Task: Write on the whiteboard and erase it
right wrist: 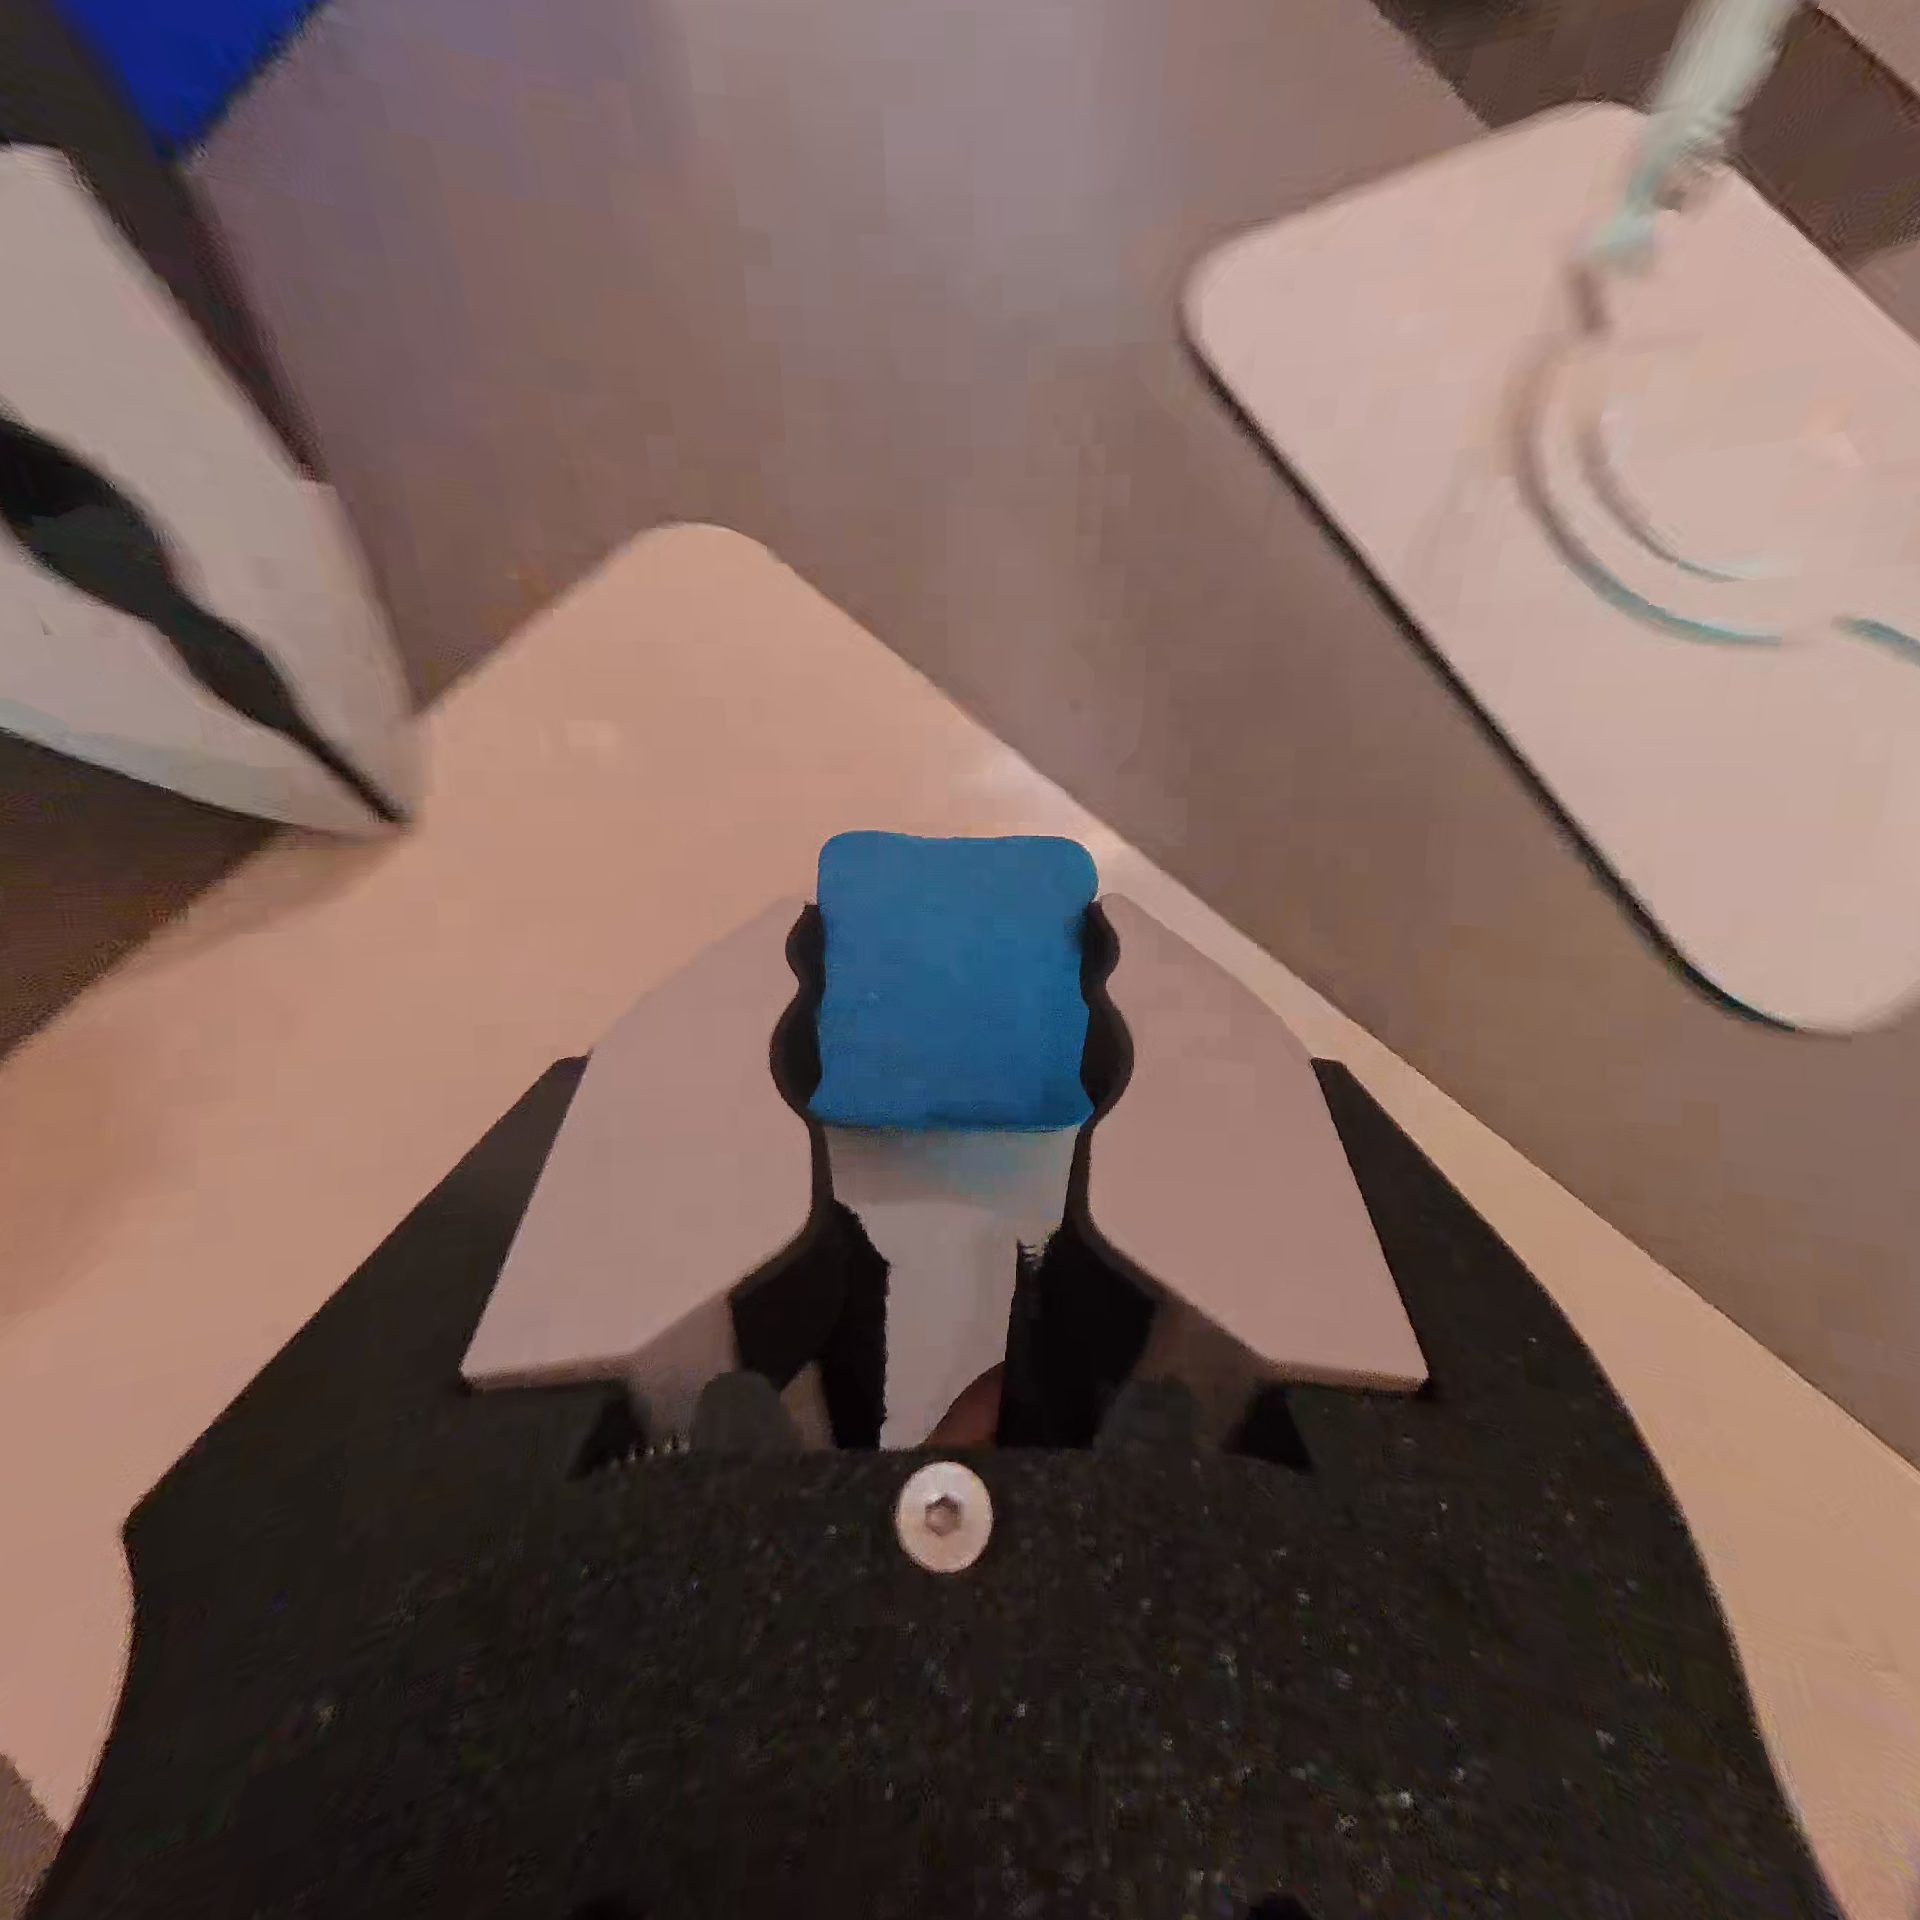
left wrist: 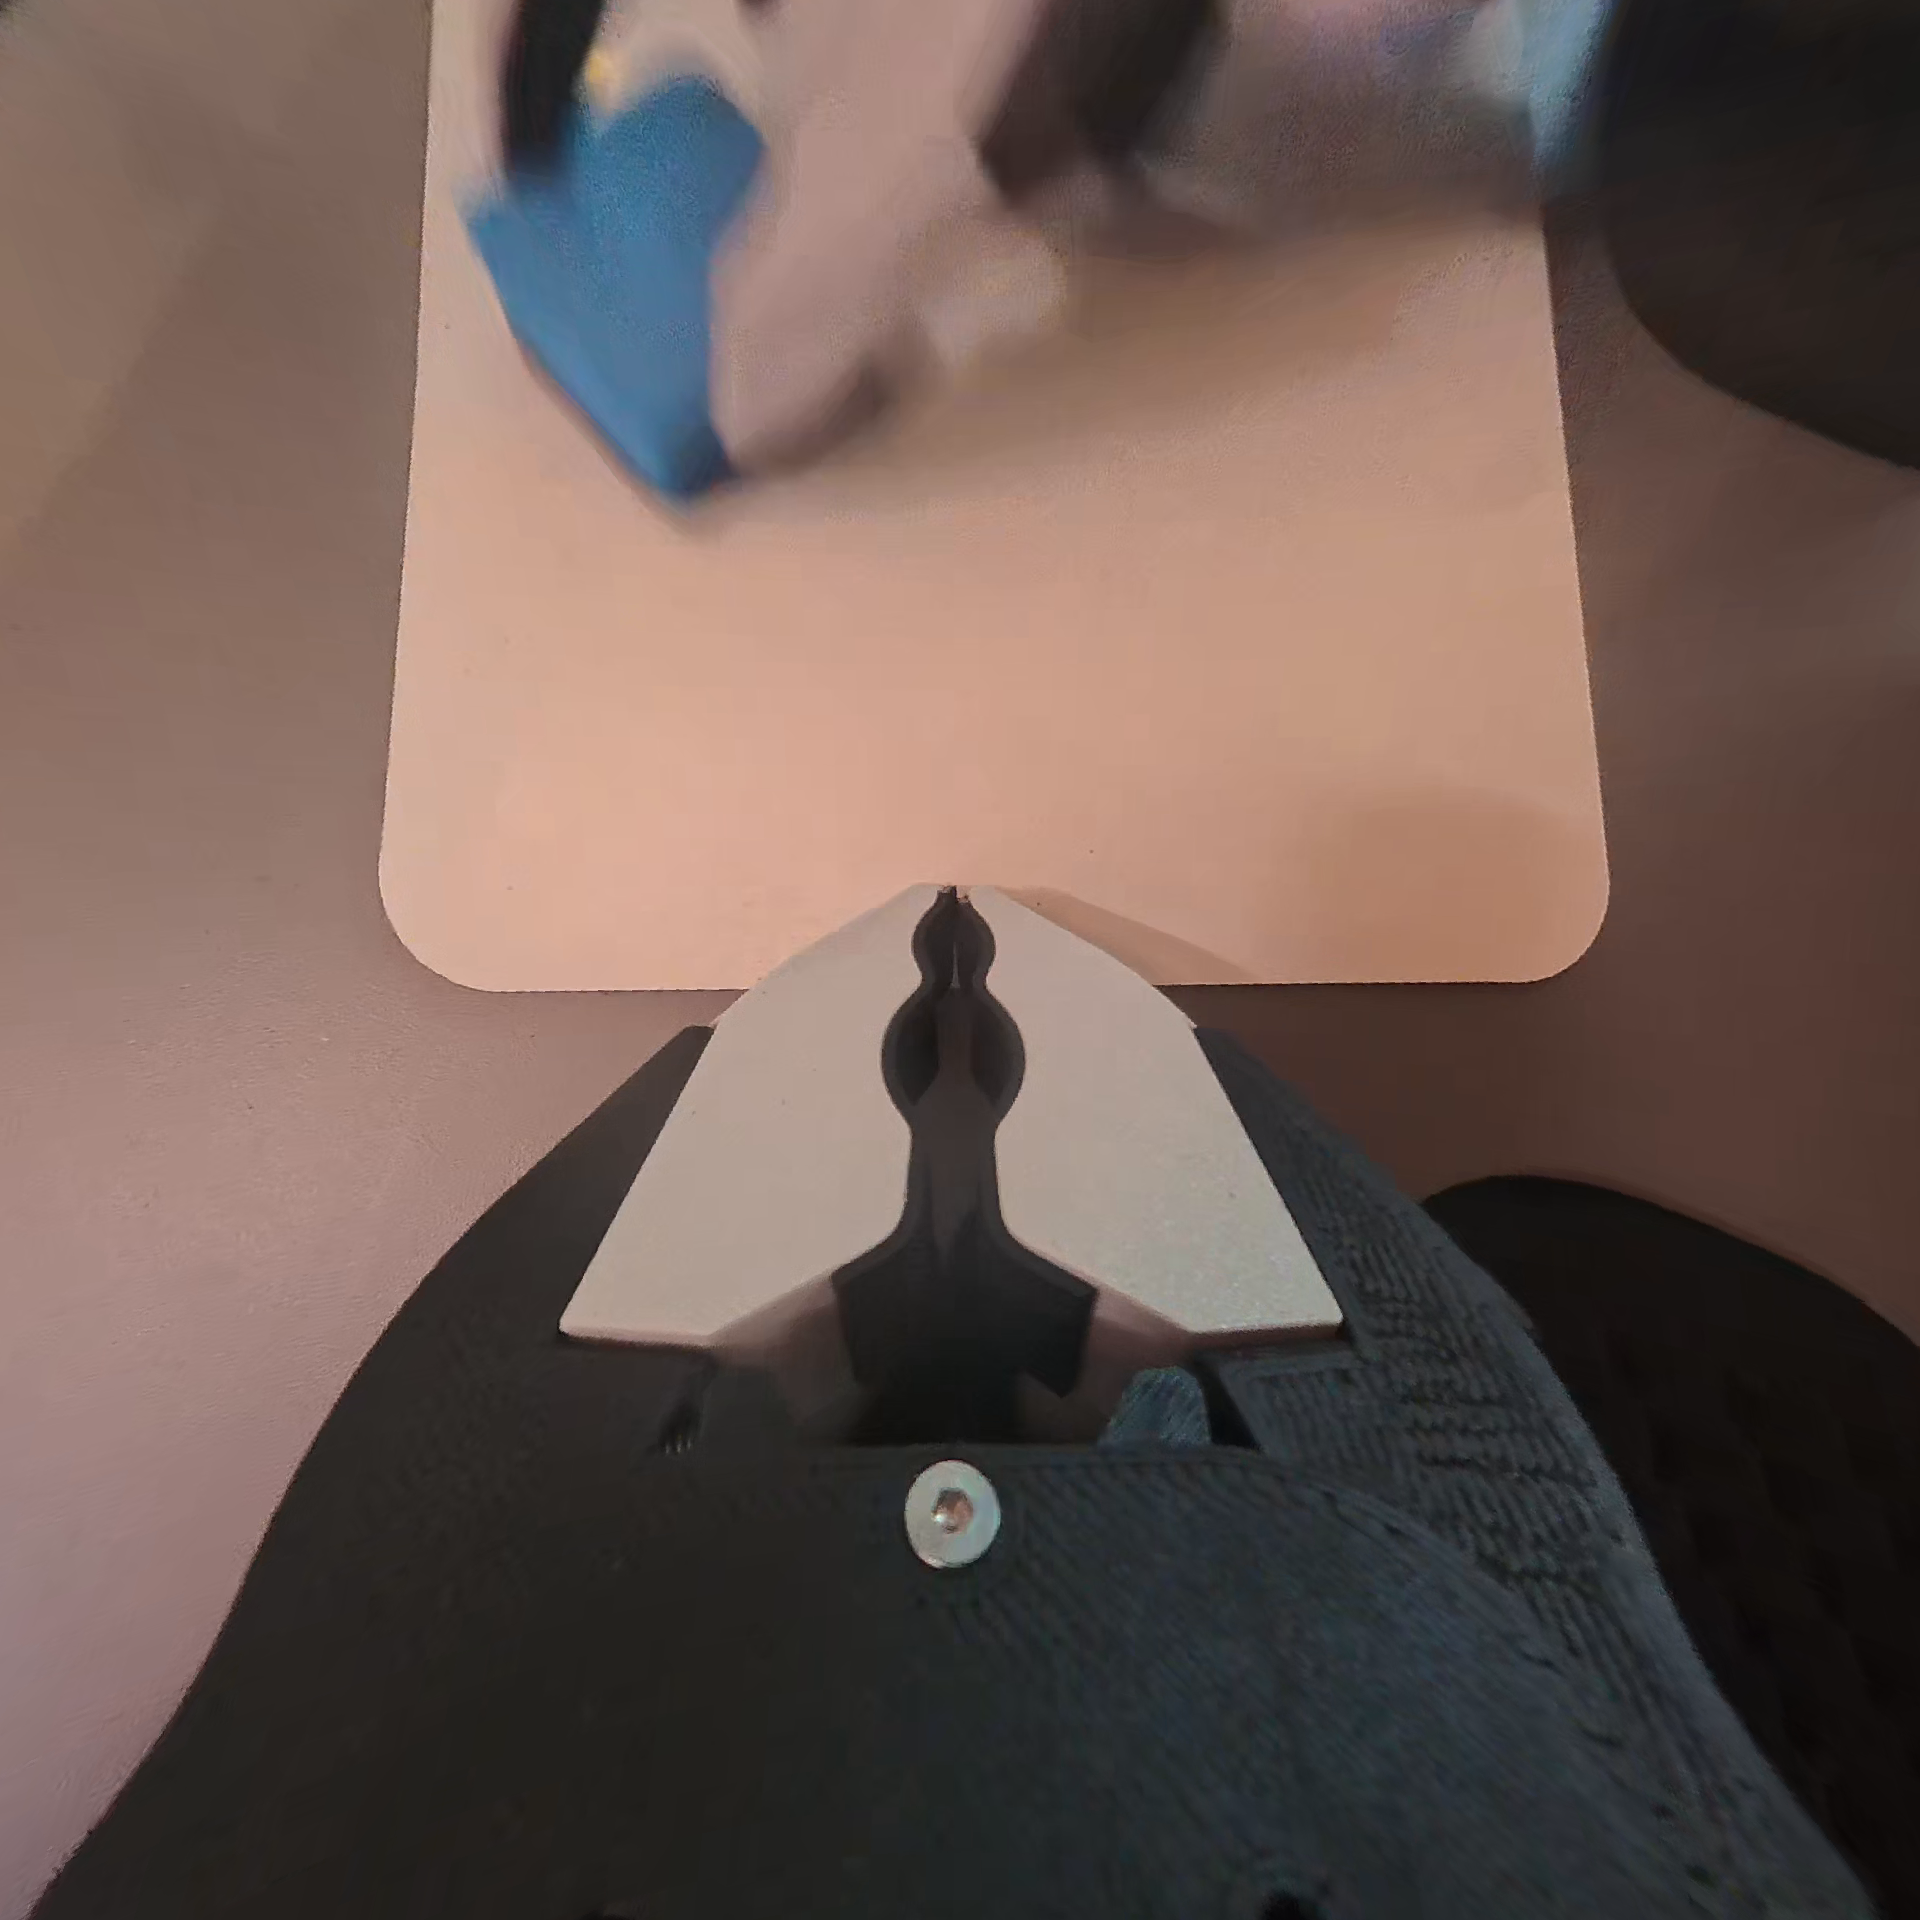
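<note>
On the brown worktop [left wrist: 208, 727] the whiteboard [left wrist: 987, 727] is lying flat, and your left gripper [left wrist: 951, 891] is resting at the middle of its near edge, clenched with its pale fingers [left wrist: 1091, 1122] meeting at the tips and nothing between them. Across the board's far left part, your right gripper [left wrist: 790, 343] is showing only as a blur, carrying the blue eraser [left wrist: 613, 291] low over the surface; whether the eraser is touching the board cannot be told from there.

Looking along your right gripper [right wrist: 951, 987], you are grasping the eraser [right wrist: 951, 982] squarely between both fingers [right wrist: 665, 1174], its blue face turned up toward the camera and its white body running back into the gripper. It is sitting over the whiteboard [right wrist: 520, 831] near one rounded corner. Your left gripper [right wrist: 177, 582] is appearing blurred at the left edge of that view. A second pale board [right wrist: 1455, 623] is lying well apart to the right, bearing curved bluish marks [right wrist: 1662, 613].
</note>
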The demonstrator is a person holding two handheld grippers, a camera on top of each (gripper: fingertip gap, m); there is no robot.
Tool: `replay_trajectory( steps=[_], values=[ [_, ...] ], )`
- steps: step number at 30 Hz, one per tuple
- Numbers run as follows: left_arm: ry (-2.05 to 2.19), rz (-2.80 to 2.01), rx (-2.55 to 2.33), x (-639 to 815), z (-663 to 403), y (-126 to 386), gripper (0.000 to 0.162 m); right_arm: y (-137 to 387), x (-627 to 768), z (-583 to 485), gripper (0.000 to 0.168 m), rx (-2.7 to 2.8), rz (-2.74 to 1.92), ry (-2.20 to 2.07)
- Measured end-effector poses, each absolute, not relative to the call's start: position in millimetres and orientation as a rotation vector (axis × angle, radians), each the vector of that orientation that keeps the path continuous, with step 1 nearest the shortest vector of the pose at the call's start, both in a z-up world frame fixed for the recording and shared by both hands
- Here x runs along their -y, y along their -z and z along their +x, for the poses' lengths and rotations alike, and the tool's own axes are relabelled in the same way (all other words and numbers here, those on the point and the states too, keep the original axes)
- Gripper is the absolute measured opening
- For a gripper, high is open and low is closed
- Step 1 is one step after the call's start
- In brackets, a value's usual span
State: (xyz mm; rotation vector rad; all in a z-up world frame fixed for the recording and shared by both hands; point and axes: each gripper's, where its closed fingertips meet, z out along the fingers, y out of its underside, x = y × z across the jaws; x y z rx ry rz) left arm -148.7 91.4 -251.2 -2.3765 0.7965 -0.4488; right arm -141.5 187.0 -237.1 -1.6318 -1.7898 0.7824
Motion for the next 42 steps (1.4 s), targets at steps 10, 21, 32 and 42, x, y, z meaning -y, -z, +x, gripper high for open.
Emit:
replay_trajectory(
  steps=[10,21,32,42],
  values=[
    [0.459,-2.371,-0.820,-89,-146,251,0.001,239,-271,1,0.048,1.506,-1.921,-0.574],
    [0.461,-2.370,-0.802,-91,-148,251,0.001,238,-97,-90,0.048,1.855,-1.588,-0.846],
    [0.412,-2.345,-0.798,-96,-141,251,0.001,145,-89,-20,0.048,1.547,-1.516,-0.919],
    [0.309,-2.345,-0.824,-98,-147,248,0.006,90,-324,244,0.048,0.707,-1.951,-0.015]
  ],
)
